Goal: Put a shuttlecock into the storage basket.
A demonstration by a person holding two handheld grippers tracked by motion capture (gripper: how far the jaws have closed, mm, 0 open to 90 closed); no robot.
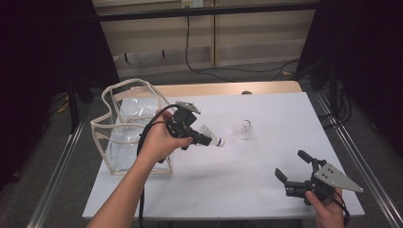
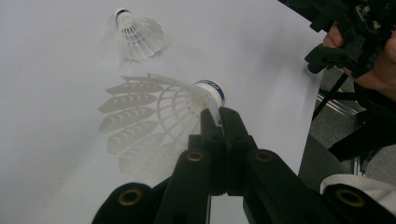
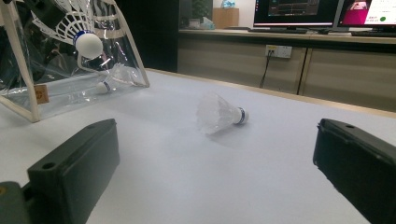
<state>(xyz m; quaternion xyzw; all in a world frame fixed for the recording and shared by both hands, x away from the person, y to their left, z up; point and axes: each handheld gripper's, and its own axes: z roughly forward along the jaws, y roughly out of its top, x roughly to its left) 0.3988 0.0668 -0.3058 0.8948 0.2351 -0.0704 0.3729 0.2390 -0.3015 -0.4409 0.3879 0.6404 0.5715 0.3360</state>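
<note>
Above the middle of the white-topped table [image 1: 266, 185], we see the left gripper [image 1: 205, 138] clamped on a white shuttlecock [image 1: 212, 138], which it holds clear of the surface, cork tip pointing toward the table's right side. In the left gripper view the jaws stand pressed together on the thin edge of the feather skirt just behind the blue-banded cork [image 2: 212, 91], and the skirt fans out to the left of the jaws. The left hand [image 1: 164, 140] wraps the gripper's body, with its black cable [image 1: 142, 142] looping back along the forearm.

A second shuttlecock [image 1: 244, 129] lies on its side on the table, just beyond the held one and slightly nearer the far edge; the right gripper view shows it with its cork to the right [image 3: 219, 115].

At the table's left edge stands a clear plastic bag [image 1: 124, 124] with cream trim, upright and open at the top. In the right gripper view we make out a third shuttlecock [image 3: 109, 83] lying inside it on the bottom.

Near the front right corner the right gripper [image 1: 293, 172] rests low in the right hand [image 1: 328, 206], its jaws spread wide with nothing between them, pointing toward the loose shuttlecock and well apart from it.
</note>
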